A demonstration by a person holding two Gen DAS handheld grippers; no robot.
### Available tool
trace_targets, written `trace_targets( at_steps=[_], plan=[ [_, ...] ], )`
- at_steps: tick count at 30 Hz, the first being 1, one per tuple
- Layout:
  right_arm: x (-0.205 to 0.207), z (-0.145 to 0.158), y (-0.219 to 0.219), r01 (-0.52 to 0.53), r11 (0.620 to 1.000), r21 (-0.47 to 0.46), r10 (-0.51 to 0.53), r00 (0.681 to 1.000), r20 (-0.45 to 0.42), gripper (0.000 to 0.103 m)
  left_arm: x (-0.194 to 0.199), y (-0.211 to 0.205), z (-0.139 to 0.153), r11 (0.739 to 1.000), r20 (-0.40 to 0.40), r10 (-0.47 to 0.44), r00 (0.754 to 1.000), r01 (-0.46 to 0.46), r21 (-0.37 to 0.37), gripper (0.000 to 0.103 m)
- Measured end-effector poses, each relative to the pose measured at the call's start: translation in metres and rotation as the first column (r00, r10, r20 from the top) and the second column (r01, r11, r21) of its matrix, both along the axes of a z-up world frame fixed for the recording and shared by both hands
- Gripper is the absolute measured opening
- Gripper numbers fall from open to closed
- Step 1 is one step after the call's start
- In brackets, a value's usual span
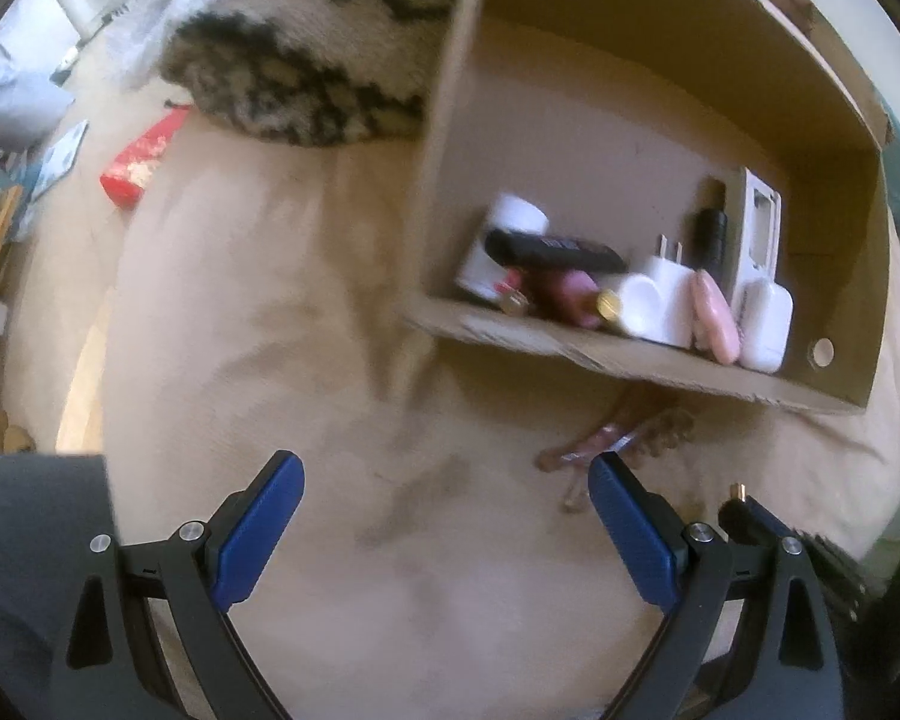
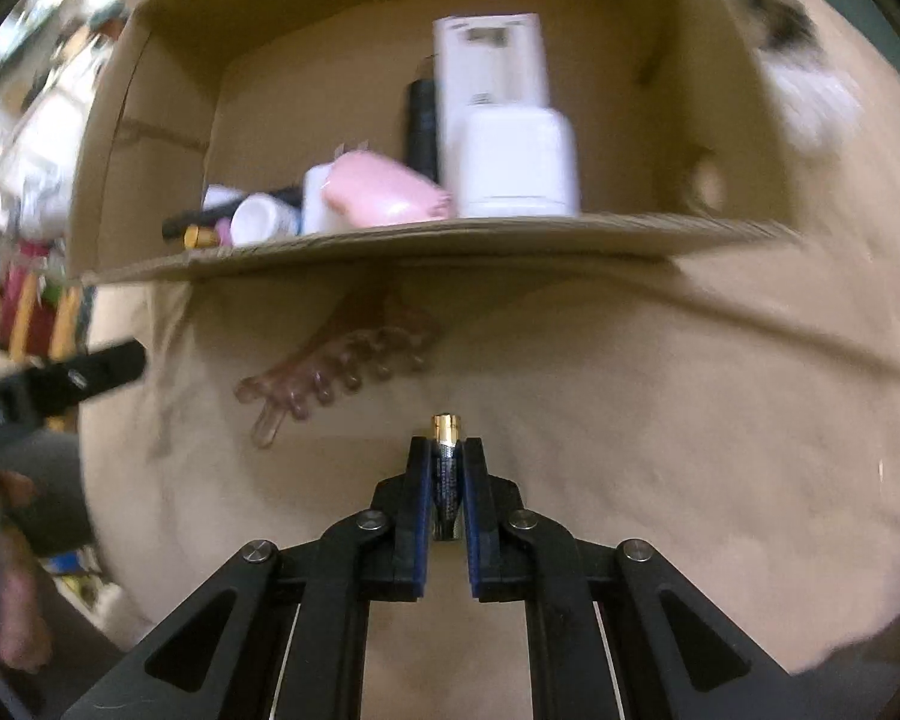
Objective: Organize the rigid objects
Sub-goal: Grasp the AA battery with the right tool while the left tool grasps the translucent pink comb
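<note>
You have blue pads on the black left gripper [image 1: 444, 516], over a beige sheet [image 1: 330, 360]; at eleven o'clock a blanket [image 1: 306, 84] shows a cream ground with a black mottled pattern and a white fringe; at ten o'clock lies a red packet [image 1: 141, 159]; the cardboard box [image 1: 630, 120] at one o'clock is plain brown; inside it you see white chargers [image 1: 666, 300], a pink case [image 1: 717, 318], and a black tube [image 1: 552, 249]. In your right gripper [image 2: 447, 456], black with blue pads, the battery [image 2: 446, 468] is black with a gold tip; at ten o'clock from it the hair claw [image 2: 342, 372] is translucent brownish pink.
</note>
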State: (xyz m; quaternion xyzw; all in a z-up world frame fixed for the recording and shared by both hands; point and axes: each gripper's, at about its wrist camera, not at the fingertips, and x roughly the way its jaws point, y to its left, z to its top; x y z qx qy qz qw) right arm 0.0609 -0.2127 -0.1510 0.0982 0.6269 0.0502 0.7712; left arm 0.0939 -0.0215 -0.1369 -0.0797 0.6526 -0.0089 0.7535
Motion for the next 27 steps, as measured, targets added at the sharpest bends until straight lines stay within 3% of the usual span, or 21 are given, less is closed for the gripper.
trace_targets(
  at_steps=[4,11,16,20,24,27],
  plan=[
    [0.000,0.009,-0.020,0.073,0.996,0.042,-0.074,0.997,0.015,0.011,-0.004,-0.027,-0.016,0.993,-0.064,0.074,0.995,-0.080,-0.090,0.095],
    [-0.008,0.014,-0.051,0.202,0.978,0.056,-0.203,0.979,0.017,0.011,0.004,-0.077,-0.040,0.984,-0.056,0.163,0.985,-0.166,-0.062,0.095],
    [-0.008,0.016,-0.069,0.226,0.971,0.078,-0.228,0.973,0.020,0.011,0.014,-0.104,-0.053,0.984,-0.033,0.170,0.985,-0.168,0.064,0.097],
    [-0.009,0.023,-0.078,0.242,0.966,0.092,-0.246,0.969,0.031,0.011,0.022,-0.114,-0.059,0.968,-0.023,0.235,0.972,-0.232,0.099,0.103],
    [-0.010,0.028,-0.079,0.245,0.964,0.100,-0.250,0.967,0.041,0.011,0.037,-0.125,-0.069,0.958,-0.047,0.246,0.968,-0.235,0.161,0.103],
    [-0.014,0.029,-0.081,0.249,0.963,0.107,-0.254,0.966,0.041,0.011,0.039,-0.129,-0.069,0.958,-0.037,0.250,0.968,-0.241,0.158,0.103]
  ],
)
